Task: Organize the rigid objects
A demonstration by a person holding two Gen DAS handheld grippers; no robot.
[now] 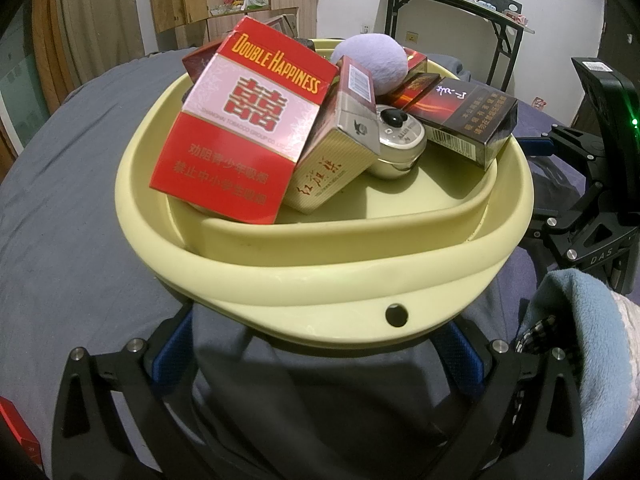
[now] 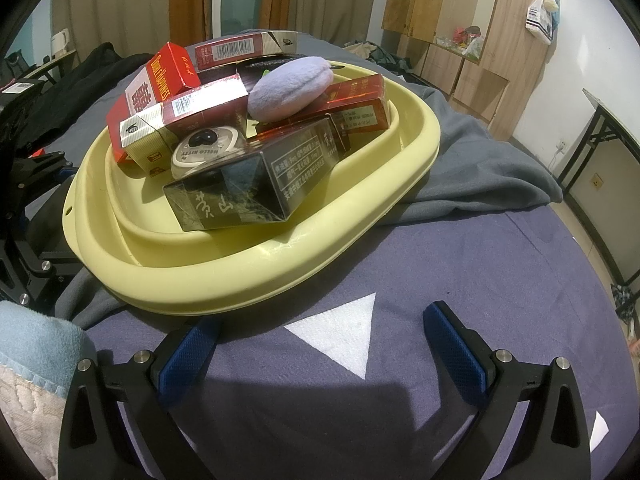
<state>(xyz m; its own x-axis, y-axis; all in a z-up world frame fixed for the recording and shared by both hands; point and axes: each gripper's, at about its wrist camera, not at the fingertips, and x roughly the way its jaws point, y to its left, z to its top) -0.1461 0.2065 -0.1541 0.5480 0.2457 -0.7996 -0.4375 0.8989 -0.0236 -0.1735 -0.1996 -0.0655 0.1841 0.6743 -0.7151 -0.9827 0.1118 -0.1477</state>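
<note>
Boxes (image 1: 244,120) already fill the yellow basin (image 1: 360,264); both claws, left (image 1: 320,360) and right (image 2: 324,344), gape apart, holding nothing.

The yellow basin (image 1: 320,276) rim hides the left hand-held gripper (image 1: 320,344) fingertips. A red box (image 1: 16,436) is cut off at the left view's edge. In the right view, the round tin (image 2: 208,148) sits half behind a dark box (image 2: 256,184).
</note>
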